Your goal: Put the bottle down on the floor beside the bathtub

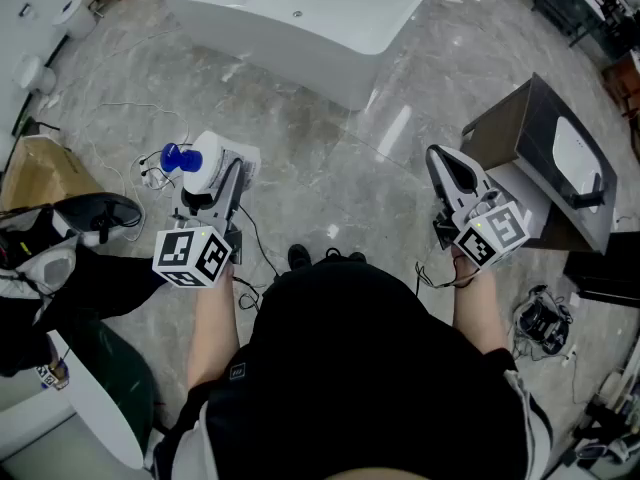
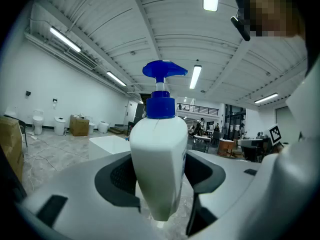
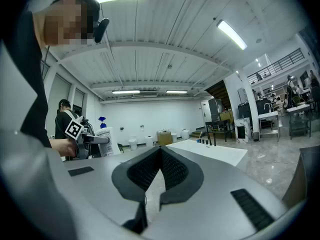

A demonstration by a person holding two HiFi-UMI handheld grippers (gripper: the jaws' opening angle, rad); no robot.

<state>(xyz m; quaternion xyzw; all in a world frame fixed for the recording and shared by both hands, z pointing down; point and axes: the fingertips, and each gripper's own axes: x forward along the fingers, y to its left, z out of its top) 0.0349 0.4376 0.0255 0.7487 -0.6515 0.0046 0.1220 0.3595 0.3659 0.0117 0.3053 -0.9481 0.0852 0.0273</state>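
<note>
In the head view my left gripper (image 1: 213,171) is shut on a white bottle (image 1: 208,164) with a blue pump head, held above the marble floor. The left gripper view shows the bottle (image 2: 159,169) upright, with the dark pads pressed on both of its sides. The white bathtub (image 1: 300,18) stands farther ahead, and its rim (image 2: 107,143) appears low behind the bottle. My right gripper (image 1: 442,160) is off to the right, and its jaws (image 3: 161,156) meet with nothing between them. From the right gripper view the bottle (image 3: 105,139) is visible at the left.
A brown cabinet (image 1: 530,128) with a white basin stands on the right. At the left lie flat cardboard (image 1: 40,173) and a dark object (image 1: 100,213). Thin cables (image 1: 130,108) cross the floor. White toilets (image 1: 68,13) line the far left wall.
</note>
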